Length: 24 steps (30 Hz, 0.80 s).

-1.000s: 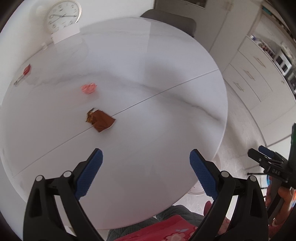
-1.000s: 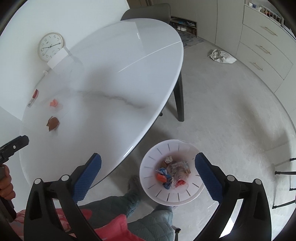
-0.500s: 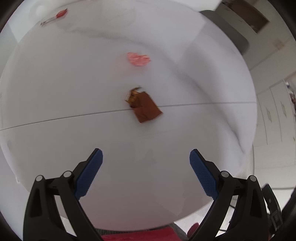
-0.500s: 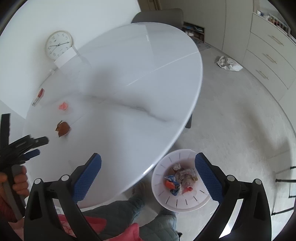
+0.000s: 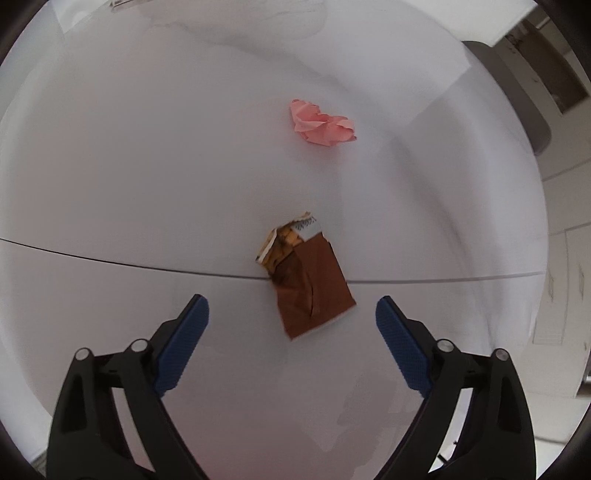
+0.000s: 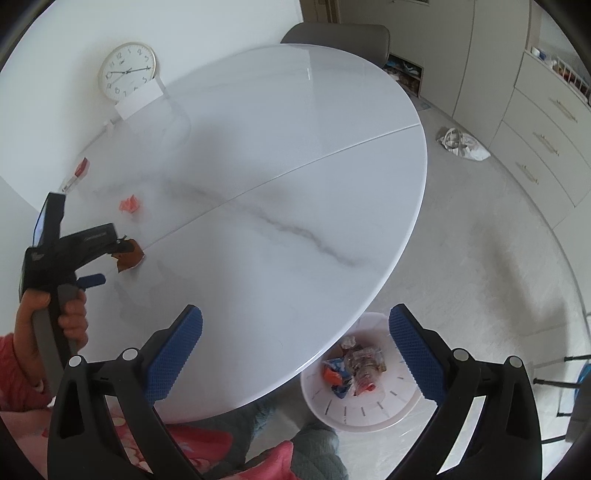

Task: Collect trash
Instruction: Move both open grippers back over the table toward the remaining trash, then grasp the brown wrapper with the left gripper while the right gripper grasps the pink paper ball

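Crumpled wrappers are held in the white bin [image 6: 360, 413] below the open, empty right gripper [image 6: 295, 325]. A torn brown wrapper [image 5: 308, 284] lies between the closing left gripper [image 5: 291, 308] fingers, untouched.

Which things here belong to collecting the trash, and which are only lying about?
For the job:
- brown wrapper
- crumpled pink paper
- red packet
- white bin
- left tongs, closing, nothing gripped

Lying about:
- clock
- white card
- grey chair
- bag on floor
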Motion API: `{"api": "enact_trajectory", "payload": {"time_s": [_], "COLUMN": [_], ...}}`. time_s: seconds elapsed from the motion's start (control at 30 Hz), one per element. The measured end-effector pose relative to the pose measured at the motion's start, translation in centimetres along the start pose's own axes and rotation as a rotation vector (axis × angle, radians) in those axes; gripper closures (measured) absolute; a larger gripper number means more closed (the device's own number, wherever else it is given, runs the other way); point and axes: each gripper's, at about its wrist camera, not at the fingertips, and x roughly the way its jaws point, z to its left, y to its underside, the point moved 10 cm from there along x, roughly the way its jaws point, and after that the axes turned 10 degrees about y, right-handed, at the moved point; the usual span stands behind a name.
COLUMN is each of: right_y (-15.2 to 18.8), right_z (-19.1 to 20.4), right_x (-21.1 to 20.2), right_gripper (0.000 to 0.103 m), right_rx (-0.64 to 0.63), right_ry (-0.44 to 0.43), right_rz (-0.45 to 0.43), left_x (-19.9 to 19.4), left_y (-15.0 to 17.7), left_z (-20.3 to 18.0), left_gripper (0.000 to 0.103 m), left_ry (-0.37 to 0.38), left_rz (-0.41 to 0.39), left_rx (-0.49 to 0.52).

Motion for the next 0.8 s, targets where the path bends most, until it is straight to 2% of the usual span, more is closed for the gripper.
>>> {"api": "enact_trajectory", "payload": {"time_s": [0.27, 0.33, 0.53, 0.6, 0.73, 0.8], "right_y": [-0.5, -0.6, -0.6, -0.5, -0.5, -0.4], "right_z": [-1.5, -1.7, -1.5, -1.5, -1.6, -1.6], "right_x": [0.6, 0.8, 1.2, 1.2, 1.2, 1.1], "right_gripper": [0.003, 0.003, 0.003, 0.003, 0.003, 0.003], "right_rx": [-0.002, -0.001, -0.013, -0.016, -0.027, -0.032], "right_ry": [0.019, 0.019, 0.014, 0.012, 0.006, 0.004], "right_rz": [0.016, 0.018, 0.022, 0.023, 0.023, 0.022], "left_x": [1.0, 1.0, 0.7, 0.6, 0.3, 0.2], "left_y": [0.0, 0.2, 1.2, 1.7, 1.1, 1.2], "left_z": [-0.5, -0.6, -0.8, -1.0, -1.0, -0.9], "left_gripper": [0.024, 0.035, 0.058, 0.061, 0.076, 0.077], "left_ry": [-0.08, -0.101, -0.154, -0.158, -0.147, -0.114], "left_rz": [-0.035, -0.047, -0.058, -0.056, -0.054, -0.044], "left_rx": [-0.019, -0.007, 0.056, 0.085, 0.097, 0.1]}}
